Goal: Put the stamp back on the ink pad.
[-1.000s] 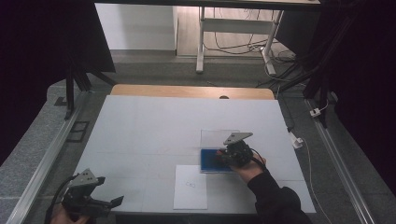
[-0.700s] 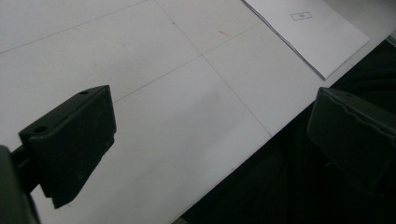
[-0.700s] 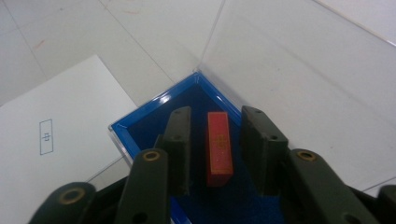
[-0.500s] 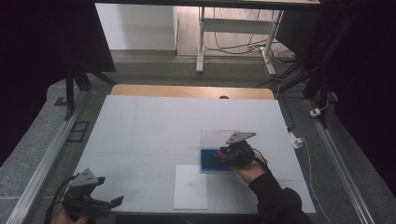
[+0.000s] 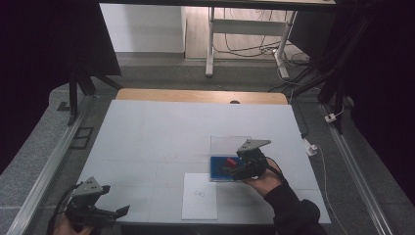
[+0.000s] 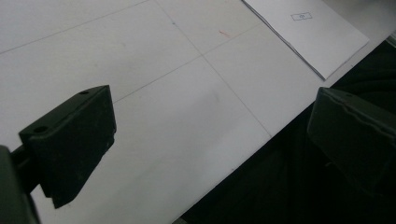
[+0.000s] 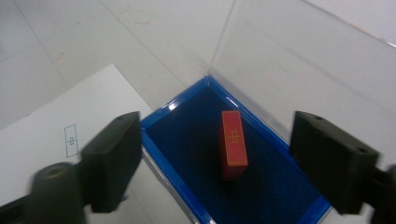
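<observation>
Left gripper (image 5: 105,214) — near left corner of the white table (image 5: 161,132), at its front edge; jaws wide apart, nothing between them. Its own view shows the table's faint grid lines and a small red mark, detail the high view does not resolve.

White sheet (image 5: 199,196) — flat near the front edge, just left of the box; a small outlined rectangle printed on it, legible in the right gripper view (image 7: 71,140).

Right gripper (image 5: 229,168) — over the blue box (image 5: 218,175), right of centre. Jaws have just been opening and stand wide, pads clear of the red block (image 7: 233,143), which lies between them.

Red block — loose on the box's dark blue lining; a gold cross on its top face in the right gripper view, a mere red speck from above (image 5: 229,160).

Clear lid (image 5: 229,145) — hinged up at the box's far side.

Wooden strip (image 5: 200,96) — along the table's far edge.
</observation>
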`<act>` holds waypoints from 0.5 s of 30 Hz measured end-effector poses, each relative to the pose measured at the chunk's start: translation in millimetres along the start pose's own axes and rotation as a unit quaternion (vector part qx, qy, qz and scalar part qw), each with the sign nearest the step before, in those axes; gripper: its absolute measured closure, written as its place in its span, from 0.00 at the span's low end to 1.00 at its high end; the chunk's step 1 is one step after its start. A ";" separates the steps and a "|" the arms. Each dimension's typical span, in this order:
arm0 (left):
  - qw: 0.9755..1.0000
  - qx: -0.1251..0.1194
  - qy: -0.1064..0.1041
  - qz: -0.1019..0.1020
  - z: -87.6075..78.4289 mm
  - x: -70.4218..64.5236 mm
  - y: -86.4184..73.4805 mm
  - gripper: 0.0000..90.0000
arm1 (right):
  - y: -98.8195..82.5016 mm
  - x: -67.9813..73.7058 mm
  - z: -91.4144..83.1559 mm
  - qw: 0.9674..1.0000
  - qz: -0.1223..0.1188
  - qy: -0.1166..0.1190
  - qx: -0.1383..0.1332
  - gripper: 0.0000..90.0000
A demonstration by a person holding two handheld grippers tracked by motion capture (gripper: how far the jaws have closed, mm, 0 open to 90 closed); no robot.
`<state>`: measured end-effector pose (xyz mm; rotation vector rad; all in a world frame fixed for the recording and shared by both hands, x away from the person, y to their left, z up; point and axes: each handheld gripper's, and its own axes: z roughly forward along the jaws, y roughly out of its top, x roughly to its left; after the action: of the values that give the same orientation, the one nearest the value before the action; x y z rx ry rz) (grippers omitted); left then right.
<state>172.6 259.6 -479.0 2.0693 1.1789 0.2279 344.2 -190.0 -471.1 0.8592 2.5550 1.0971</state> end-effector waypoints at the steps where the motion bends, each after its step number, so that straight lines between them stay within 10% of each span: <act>1: 1.000 0.000 0.000 0.000 -0.1 0.0 0.0 0.02 | 0.1 0.3 -0.6 1.000 0.004 0.000 -0.001 0.11; 15: 1.000 -0.002 -0.001 -0.001 -0.3 0.2 -0.4 0.02 | -2.3 6.2 -8.5 1.000 0.016 0.013 -0.001 0.02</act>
<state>172.3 260.0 -479.1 2.0649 1.1793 0.2273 334.7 -192.6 -466.8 0.8939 2.5688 1.1264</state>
